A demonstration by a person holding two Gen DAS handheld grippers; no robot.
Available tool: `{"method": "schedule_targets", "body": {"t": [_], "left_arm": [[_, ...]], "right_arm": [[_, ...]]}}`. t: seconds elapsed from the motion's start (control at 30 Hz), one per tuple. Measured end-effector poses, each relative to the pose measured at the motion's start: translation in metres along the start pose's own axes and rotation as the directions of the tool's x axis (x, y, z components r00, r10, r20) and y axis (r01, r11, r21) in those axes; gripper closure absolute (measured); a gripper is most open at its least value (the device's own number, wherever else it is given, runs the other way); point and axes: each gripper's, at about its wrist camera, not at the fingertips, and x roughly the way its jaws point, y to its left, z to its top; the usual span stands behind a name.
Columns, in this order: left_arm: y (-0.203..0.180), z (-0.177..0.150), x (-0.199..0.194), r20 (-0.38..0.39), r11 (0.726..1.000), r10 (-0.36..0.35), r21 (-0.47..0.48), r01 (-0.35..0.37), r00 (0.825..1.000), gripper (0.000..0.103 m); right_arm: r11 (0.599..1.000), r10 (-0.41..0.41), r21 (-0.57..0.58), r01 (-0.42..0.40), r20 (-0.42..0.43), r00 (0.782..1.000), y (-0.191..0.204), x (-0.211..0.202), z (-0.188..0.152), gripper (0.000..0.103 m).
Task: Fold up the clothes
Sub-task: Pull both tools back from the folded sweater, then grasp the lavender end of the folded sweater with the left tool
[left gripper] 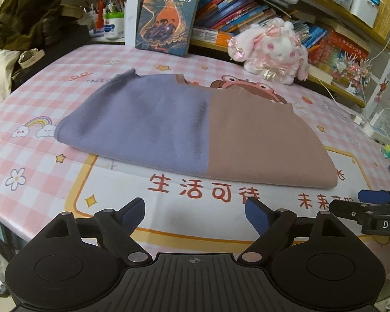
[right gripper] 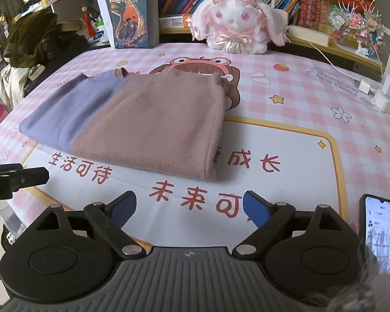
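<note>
1. My left tool (left gripper: 195, 214) and right tool (right gripper: 189, 208) are hovering released over the worktop (right gripper: 286, 119), nothing between their jaws.
2. One phone (right gripper: 381, 230) is lying beside my right tool.
3. One folded sweater (left gripper: 189, 132), purple and brown, is lying flat just ahead of both tools, its long axis running left to right; neither tool is touching it, and I judge them about equally near.
4. One book (left gripper: 166, 18) and one plush rabbit (right gripper: 234, 17) are standing farthest back.
</note>
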Motion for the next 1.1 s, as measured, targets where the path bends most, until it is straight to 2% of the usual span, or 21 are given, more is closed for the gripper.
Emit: {"method": "schedule_targets", "body": {"t": [0.1,0.23,0.37,0.53,0.6,0.73,0.8,0.83,0.93,1.0,1.03,1.1], "left_arm": [[0.009,0.005,0.001,-0.006,1.000,-0.005,-0.024,0.005,1.000,0.016],[0.034,0.014,0.006,-0.026,0.988,-0.046,-0.147,0.042,0.999,0.016],[0.072,0.023,0.013,-0.027,0.936,-0.077,-0.347,0.063,0.997,0.016],[0.107,0.026,0.023,-0.015,0.864,-0.087,-0.500,0.067,0.996,0.017],[0.122,0.024,0.028,0.007,0.800,-0.113,-0.593,0.096,0.994,0.018],[0.148,0.018,0.036,0.085,0.630,-0.170,-0.757,0.174,0.982,0.019],[0.157,0.015,0.039,0.115,0.564,-0.182,-0.801,0.199,0.977,0.019],[0.160,0.014,0.041,0.128,0.534,-0.183,-0.819,0.208,0.975,0.020],[0.168,0.012,0.046,0.147,0.456,-0.168,-0.865,0.209,0.975,0.032],[0.174,0.011,0.050,0.151,0.412,-0.154,-0.888,0.203,0.976,0.044],[0.177,0.011,0.052,0.153,0.390,-0.149,-0.899,0.200,0.977,0.047],[0.184,0.010,0.056,0.158,0.349,-0.142,-0.916,0.199,0.977,0.060]], "right_arm": [[1.000,-0.001,0.008,0.001,-0.004,1.000,0.004,0.002,0.001,0.013],[1.000,-0.004,0.010,0.004,0.000,1.000,0.012,0.002,0.004,0.013],[1.000,-0.013,0.024,0.013,-0.001,1.000,0.018,0.005,0.006,0.013],[0.999,-0.036,0.030,0.036,0.000,0.999,0.022,0.006,0.010,0.013],[0.998,-0.046,0.030,0.046,0.003,0.999,0.023,0.005,0.011,0.013],[0.997,-0.069,0.038,0.069,0.003,0.998,0.023,0.006,0.013,0.013],[0.996,-0.079,0.042,0.079,0.004,0.997,0.024,0.006,0.014,0.013],[0.995,-0.085,0.044,0.084,0.004,0.996,0.024,0.006,0.014,0.013],[0.994,-0.100,0.047,0.100,0.006,0.995,0.025,0.006,0.016,0.013],[0.993,-0.108,0.047,0.107,0.008,0.994,0.026,0.006,0.018,0.013],[0.993,-0.111,0.047,0.111,0.009,0.994,0.026,0.006,0.018,0.013],[0.992,-0.118,0.047,0.118,0.011,0.993,0.027,0.006,0.020,0.013]]}}
